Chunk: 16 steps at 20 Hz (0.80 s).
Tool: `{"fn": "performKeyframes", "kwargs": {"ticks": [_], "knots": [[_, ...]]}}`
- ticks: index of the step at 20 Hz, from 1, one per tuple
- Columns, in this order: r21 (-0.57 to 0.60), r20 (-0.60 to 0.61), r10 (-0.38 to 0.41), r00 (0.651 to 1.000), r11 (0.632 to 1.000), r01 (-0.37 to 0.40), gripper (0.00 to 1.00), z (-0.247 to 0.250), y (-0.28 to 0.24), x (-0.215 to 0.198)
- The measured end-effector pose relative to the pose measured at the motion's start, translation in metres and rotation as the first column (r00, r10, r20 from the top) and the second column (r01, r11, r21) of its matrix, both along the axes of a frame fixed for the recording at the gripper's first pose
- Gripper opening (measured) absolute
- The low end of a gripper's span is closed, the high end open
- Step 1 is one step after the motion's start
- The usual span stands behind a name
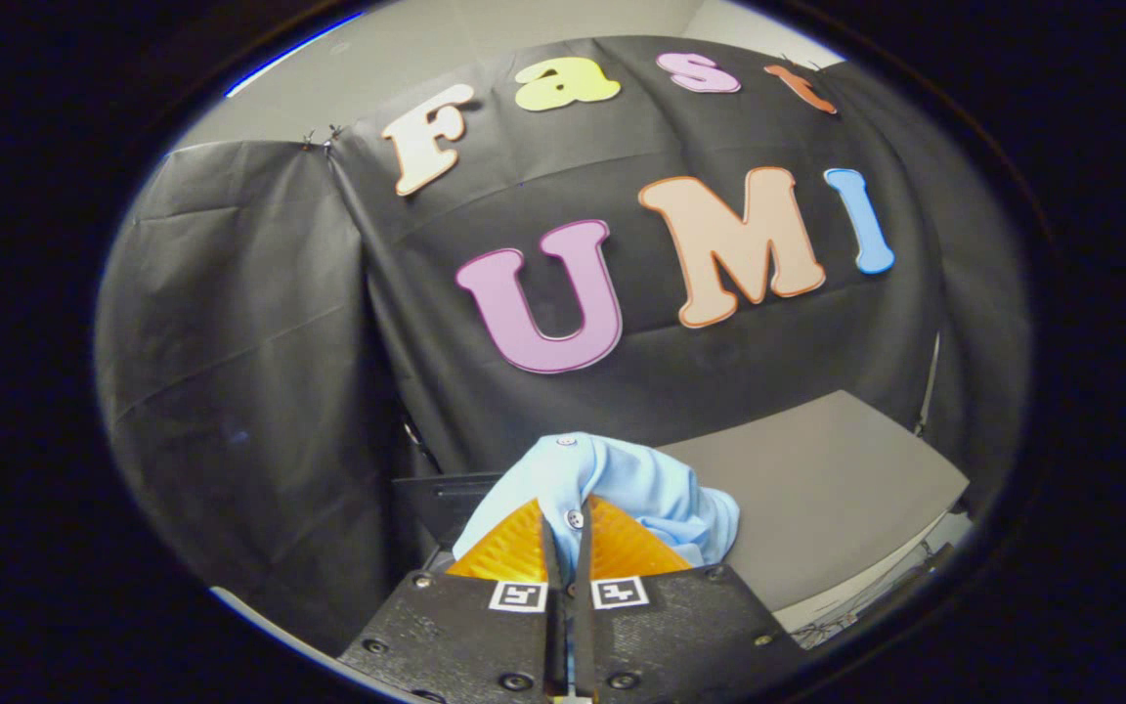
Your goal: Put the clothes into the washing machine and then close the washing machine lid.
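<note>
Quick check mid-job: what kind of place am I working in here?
Likely a staged recording booth, not a home laundry room: black cloth hangs as the wall, with a plain grey tabletop in front. The gripper has its fingers shut on a light blue shirt.

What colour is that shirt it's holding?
Light blue, plain, with small buttons; the shirt shows best in the gripper view, pinched in the tool.

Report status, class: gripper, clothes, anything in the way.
Hand-held gripper shut on blue shirt. Shirt bunched over the fingertips, lifted off the grey table. Nothing in the way ahead.
</note>
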<state>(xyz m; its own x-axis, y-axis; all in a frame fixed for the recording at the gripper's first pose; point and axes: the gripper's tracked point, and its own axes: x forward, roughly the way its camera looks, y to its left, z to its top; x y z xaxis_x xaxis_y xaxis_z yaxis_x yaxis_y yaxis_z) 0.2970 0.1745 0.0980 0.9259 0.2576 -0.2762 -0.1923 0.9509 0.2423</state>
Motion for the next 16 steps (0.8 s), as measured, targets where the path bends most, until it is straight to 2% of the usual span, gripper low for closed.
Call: {"fn": "performKeyframes", "kwargs": {"ticks": [5, 7, 16], "knots": [[-0.036, -0.018, 0.045, 0.999, 0.998, -0.046, 0.02, -0.023, 0.057, 0.010], [-0.054, -0.051, 0.037, 0.998, 0.998, -0.040, 0.02, -0.044, 0.077, 0.017], [0.050, -0.119, 0.185, 0.975, 0.982, -0.181, 0.03, -0.127, 0.201, 0.036]]}}
